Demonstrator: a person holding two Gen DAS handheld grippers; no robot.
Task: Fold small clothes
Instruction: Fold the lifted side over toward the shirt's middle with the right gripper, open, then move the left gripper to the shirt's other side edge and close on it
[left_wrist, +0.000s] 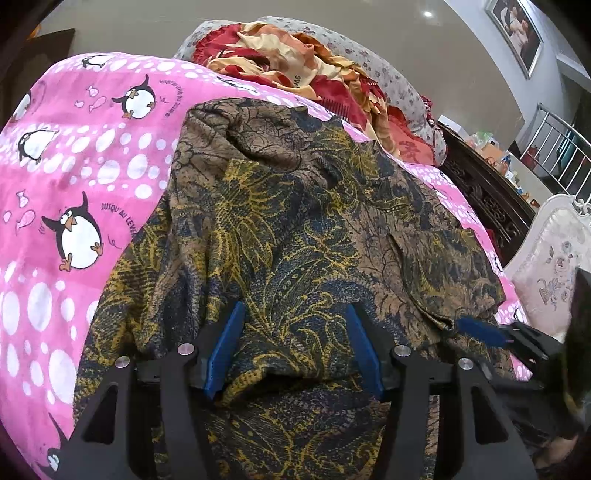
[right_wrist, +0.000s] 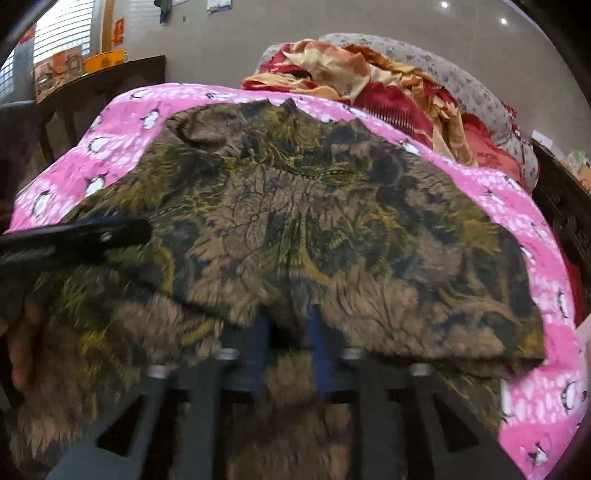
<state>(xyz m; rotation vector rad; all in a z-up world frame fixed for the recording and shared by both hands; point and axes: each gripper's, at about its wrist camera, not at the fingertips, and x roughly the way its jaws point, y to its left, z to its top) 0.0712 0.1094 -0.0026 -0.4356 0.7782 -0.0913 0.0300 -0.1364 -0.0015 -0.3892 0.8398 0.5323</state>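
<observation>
The patterned garment (left_wrist: 280, 229) is lying soft and limp under both pairs of parted fingers, left gripper (left_wrist: 295, 350) and right gripper (right_wrist: 288, 354) holding nothing; its folded edge looks best to pinch.

Open pink penguin sheet (left_wrist: 74, 177) is left bare beside the batik garment (left_wrist: 295, 229). The far end is blocked by heaped red-and-orange bedding (left_wrist: 314, 70) and a grey floral pillow (right_wrist: 476, 92).
</observation>
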